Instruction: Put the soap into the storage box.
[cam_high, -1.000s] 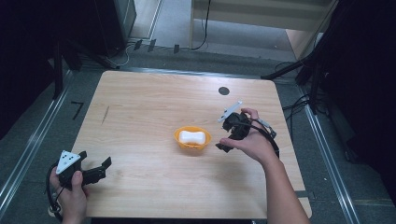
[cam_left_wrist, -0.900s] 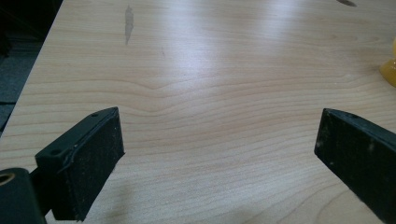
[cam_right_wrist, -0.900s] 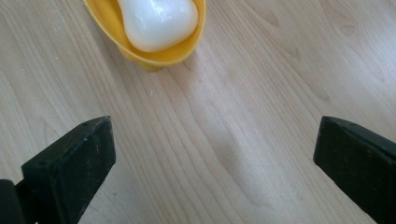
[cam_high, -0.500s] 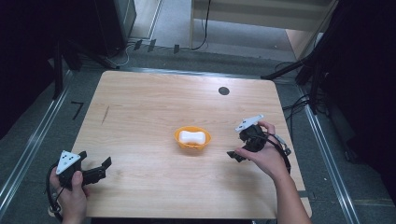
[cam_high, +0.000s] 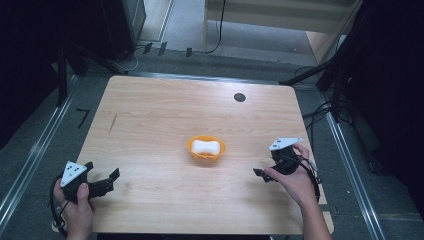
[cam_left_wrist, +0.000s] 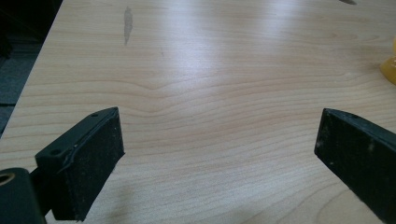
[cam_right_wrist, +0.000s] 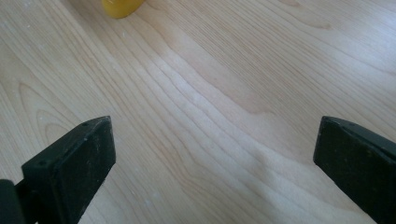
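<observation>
An orange bowl (cam_high: 218, 150) sits at the middle of the wooden table (cam_high: 160, 110) with a white bone-shaped piece (cam_high: 205, 146) in it. My left gripper (cam_high: 102, 172) rests at the front left corner, held by a hand, open and holding nothing. My right gripper (cam_high: 265, 164) hovers right of the bowl near the front right, also open with nothing in it. The left gripper view has its jaws (cam_left_wrist: 219, 154) wide apart over bare wood, the bowl's edge (cam_left_wrist: 390, 70) at far right. The right gripper view has its jaws (cam_right_wrist: 215, 158) spread, the bowl (cam_right_wrist: 120, 6) at the top.
A small black round hole (cam_high: 239, 97) marks the table's far side. A dark streak (cam_high: 113, 122) lies on the left part of the wood. Metal rails (cam_high: 345, 150) run along both sides, with cables (cam_high: 320, 112) on the floor at right.
My right gripper has drawn away from the bowl, moving right and toward the front edge. The left gripper has stayed put.
</observation>
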